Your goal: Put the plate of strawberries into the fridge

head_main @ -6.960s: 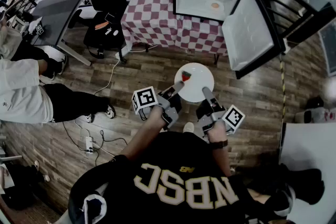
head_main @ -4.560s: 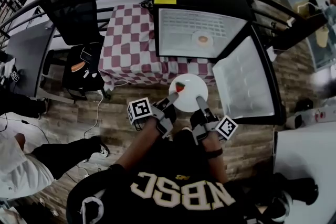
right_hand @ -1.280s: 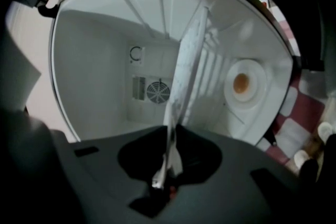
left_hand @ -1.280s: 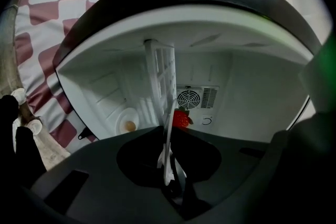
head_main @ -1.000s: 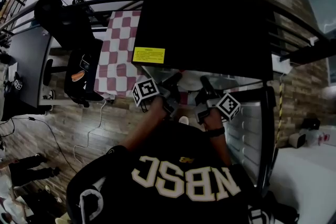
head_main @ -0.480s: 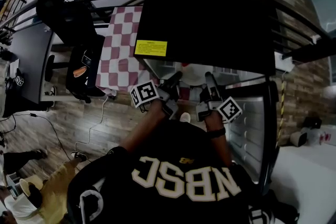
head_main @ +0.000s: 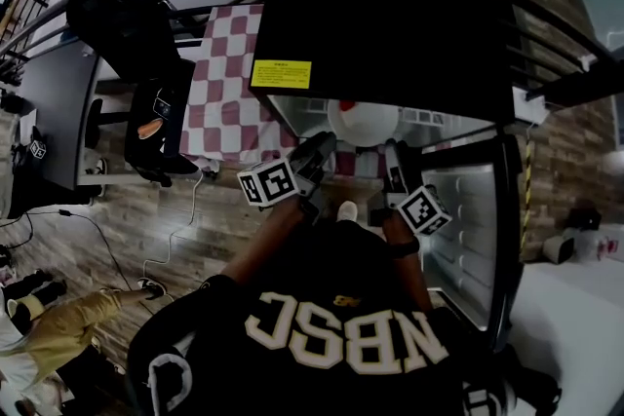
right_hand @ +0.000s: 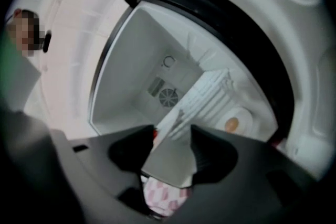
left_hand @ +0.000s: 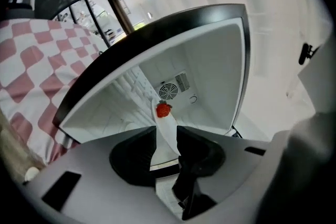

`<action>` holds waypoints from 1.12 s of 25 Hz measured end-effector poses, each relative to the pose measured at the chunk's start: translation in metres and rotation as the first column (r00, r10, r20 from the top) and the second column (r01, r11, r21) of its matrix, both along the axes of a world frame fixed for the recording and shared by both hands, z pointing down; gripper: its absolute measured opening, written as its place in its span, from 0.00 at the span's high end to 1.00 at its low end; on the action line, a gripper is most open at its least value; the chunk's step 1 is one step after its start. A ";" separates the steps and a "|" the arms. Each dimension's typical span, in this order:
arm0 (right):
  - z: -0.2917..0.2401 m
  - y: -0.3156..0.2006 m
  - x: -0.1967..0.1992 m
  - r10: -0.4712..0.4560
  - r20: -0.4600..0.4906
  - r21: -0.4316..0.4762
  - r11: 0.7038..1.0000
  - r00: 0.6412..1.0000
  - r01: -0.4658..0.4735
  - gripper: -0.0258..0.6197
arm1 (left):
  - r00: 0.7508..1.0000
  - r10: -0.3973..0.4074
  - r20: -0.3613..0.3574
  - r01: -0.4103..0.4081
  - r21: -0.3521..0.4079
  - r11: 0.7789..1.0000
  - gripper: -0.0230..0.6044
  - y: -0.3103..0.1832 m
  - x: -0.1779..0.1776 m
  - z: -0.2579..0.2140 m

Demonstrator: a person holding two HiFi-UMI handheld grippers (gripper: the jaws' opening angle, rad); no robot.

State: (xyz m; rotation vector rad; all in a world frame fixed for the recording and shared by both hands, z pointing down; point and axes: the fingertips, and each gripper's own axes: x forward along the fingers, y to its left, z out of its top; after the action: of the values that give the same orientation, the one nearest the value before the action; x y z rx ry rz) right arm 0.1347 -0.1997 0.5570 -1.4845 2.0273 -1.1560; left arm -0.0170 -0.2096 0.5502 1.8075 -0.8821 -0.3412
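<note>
Black fridge, white inside, one spot of red.

The fridge (head_main: pixel 390 15) is glossy black outside, with a yellow label (head_main: pixel 282 74), and plain white within. The plate (head_main: pixel 363 122) is white and its strawberry (left_hand: pixel 163 109) is bright red. To the left, the tablecloth (head_main: pixel 229 83) is red-and-white check, and the chair (head_main: pixel 127 15) is black. The floor (head_main: pixel 127 229) is brown wood planking. The left gripper (head_main: pixel 320 149) and right gripper (head_main: pixel 393 151) are dark grey, and each has a cube of black-and-white square markers. Nearest, the shirt (head_main: pixel 341 336) is black with cream lettering. At the near left, the trousers (head_main: pixel 58 326) are tan.

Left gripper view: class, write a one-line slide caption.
Open left tongs flank a white plate carrying one strawberry inside the fridge.
</note>
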 end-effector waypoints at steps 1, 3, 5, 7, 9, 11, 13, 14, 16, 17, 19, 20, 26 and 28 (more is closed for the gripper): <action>-0.002 0.003 0.001 -0.006 -0.077 0.019 1.000 0.997 0.008 0.63 | 0.999 0.012 0.041 -0.013 0.041 0.999 0.77 0.003 0.001 -0.002; -0.009 0.007 -0.001 -0.024 -0.231 0.063 0.997 0.973 0.039 0.63 | 0.987 0.028 0.159 -0.049 0.130 0.990 0.77 0.008 0.002 -0.005; -0.015 0.011 -0.007 -0.045 -0.372 0.095 0.992 0.927 0.087 0.63 | 0.950 0.029 0.311 -0.104 0.226 0.969 0.77 0.013 0.004 -0.008; -0.016 0.016 -0.013 -0.064 -0.493 0.106 0.985 0.867 0.133 0.63 | 0.895 0.018 0.447 -0.167 0.298 0.940 0.77 0.018 0.006 -0.009; -0.012 0.020 -0.020 -0.089 -0.591 0.090 0.980 0.802 0.175 0.63 | 0.845 0.009 0.535 -0.217 0.328 0.919 0.77 0.021 0.009 -0.007; -0.006 0.023 -0.027 -0.121 -0.660 0.057 0.976 0.741 0.211 0.63 | 0.812 0.007 0.583 -0.245 0.330 0.912 0.77 0.023 0.011 -0.002; -0.003 0.025 -0.033 -0.141 -0.687 0.038 0.973 0.713 0.229 0.63 | 0.787 0.008 0.617 -0.266 0.328 0.907 0.77 0.024 0.013 0.002; -0.002 0.025 -0.035 -0.144 -0.689 0.036 0.972 0.710 0.232 0.63 | 0.774 0.008 0.633 -0.278 0.329 0.903 0.78 0.024 0.014 0.005; -0.001 0.024 -0.037 -0.144 -0.692 0.038 0.971 0.708 0.235 0.67 | 0.750 0.004 0.661 -0.300 0.335 0.893 0.79 0.023 0.016 0.009; -0.002 0.023 -0.037 -0.144 -0.697 0.040 0.970 0.703 0.239 0.70 | 0.743 0.000 0.669 -0.307 0.341 0.889 0.80 0.023 0.016 0.011; -0.002 0.022 -0.039 -0.149 -0.710 0.038 0.968 0.689 0.248 0.74 | 0.740 -0.004 0.673 -0.314 0.351 0.882 0.83 0.022 0.018 0.011; -0.002 0.021 -0.040 -0.150 -0.714 0.036 0.967 0.684 0.251 0.75 | 0.739 -0.003 0.674 -0.317 0.353 0.880 0.84 0.021 0.019 0.011; -0.002 0.016 -0.042 -0.151 -0.734 0.035 0.965 0.662 0.259 0.85 | 0.718 0.001 0.696 -0.342 0.351 0.872 0.92 0.014 0.026 0.005; -0.002 0.013 -0.042 -0.151 -0.735 0.036 0.965 0.662 0.260 0.86 | 0.709 -0.002 0.705 -0.348 0.353 0.869 0.92 0.010 0.028 0.004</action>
State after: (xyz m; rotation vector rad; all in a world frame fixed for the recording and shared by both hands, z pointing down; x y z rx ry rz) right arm 0.0926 -0.1870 0.5548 -1.8718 2.7907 -0.4651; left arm 0.0110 -0.1998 0.5539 2.5253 -1.1824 0.3255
